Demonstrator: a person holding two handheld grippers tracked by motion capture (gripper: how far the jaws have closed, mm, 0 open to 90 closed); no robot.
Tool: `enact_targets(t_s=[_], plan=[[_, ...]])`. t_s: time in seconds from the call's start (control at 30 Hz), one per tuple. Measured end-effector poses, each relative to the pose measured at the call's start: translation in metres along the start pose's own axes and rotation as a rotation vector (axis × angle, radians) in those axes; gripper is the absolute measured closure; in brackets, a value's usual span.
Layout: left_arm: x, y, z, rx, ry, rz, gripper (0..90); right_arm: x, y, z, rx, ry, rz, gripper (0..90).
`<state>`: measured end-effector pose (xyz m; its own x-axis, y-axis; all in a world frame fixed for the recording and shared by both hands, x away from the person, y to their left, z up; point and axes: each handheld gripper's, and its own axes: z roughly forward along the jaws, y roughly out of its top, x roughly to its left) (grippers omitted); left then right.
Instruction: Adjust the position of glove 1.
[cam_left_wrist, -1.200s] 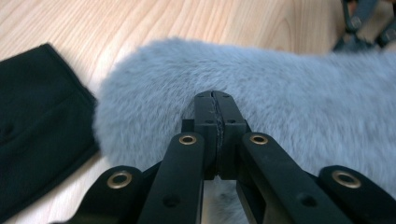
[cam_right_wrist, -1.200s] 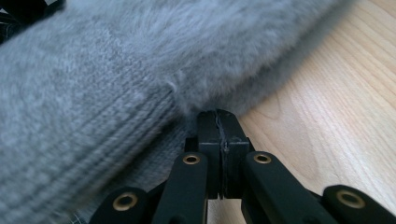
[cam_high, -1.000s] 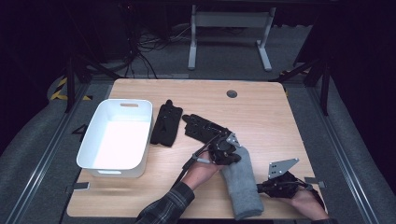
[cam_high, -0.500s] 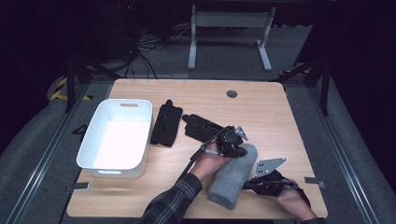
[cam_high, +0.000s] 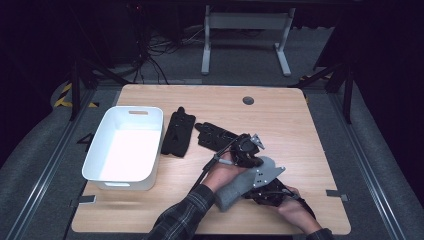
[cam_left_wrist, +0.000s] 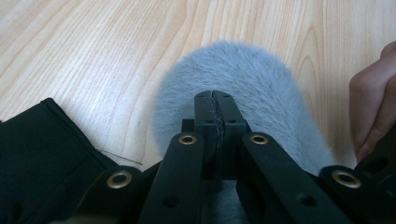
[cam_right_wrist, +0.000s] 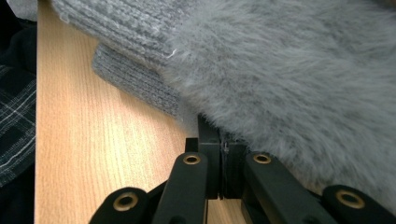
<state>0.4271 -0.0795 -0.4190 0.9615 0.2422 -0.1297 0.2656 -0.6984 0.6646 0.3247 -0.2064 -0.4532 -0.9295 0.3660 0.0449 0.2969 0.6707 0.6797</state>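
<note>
Grey furry mitten pinched at both ends, lying slantwise on the near right part of the table.

High view: grey mitten (cam_high: 239, 186) on the wooden table (cam_high: 310, 130), long axis diagonal, knit cuff end toward the near left, furry rounded end toward the far right; left gripper (cam_high: 248, 152) at the far end, right gripper (cam_high: 270, 192) at the near side under its grey plate; two black gloves (cam_high: 181, 131) and a white bin (cam_high: 125, 147) lying farther left. Left gripper view: jaws pressed together, a thin edge of the mitten (cam_left_wrist: 243, 88) caught between them, rounded fur tip pointing away from the camera, black fabric (cam_left_wrist: 42, 154) at the lower left. Right gripper view: jaws closed tight on the mitten (cam_right_wrist: 289, 79) at its furry edge, ribbed cuff running off to the upper left over bare wood.
</note>
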Motion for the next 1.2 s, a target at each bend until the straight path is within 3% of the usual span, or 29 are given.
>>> enact_targets(t_s=[0.13,0.2,0.43,0.57,0.8,0.93,1.13,1.2], plan=[[-0.001,0.000,-0.009,-0.015,0.008,-0.004,86.1,-0.001,-0.004,-0.010,-0.021,-0.017,0.015,89.1],[-0.002,-0.001,-0.016,-0.012,0.010,-0.006,81.8,-0.003,-0.008,-0.017,-0.029,-0.030,0.034,82.6],[0.002,-0.014,-0.043,-0.024,0.007,-0.081,52.5,-0.009,-0.031,-0.046,-0.050,-0.093,0.104,67.6],[0.004,-0.027,-0.049,-0.033,-0.006,-0.120,39.5,-0.017,-0.044,-0.058,-0.064,-0.128,0.153,55.7],[0.001,-0.042,-0.047,-0.025,-0.009,-0.154,24.6,-0.032,-0.061,-0.069,-0.073,-0.235,0.227,33.6],[-0.002,-0.048,-0.040,0.002,-0.004,-0.163,19.8,-0.040,-0.067,-0.073,-0.087,-0.297,0.253,28.4],[-0.007,-0.050,-0.022,0.073,0.004,-0.154,13.9,-0.049,-0.074,-0.073,-0.080,-0.353,0.287,21.3],[-0.007,-0.051,-0.018,0.074,0.005,-0.152,11.9,-0.052,-0.076,-0.073,-0.081,-0.364,0.303,20.2]])
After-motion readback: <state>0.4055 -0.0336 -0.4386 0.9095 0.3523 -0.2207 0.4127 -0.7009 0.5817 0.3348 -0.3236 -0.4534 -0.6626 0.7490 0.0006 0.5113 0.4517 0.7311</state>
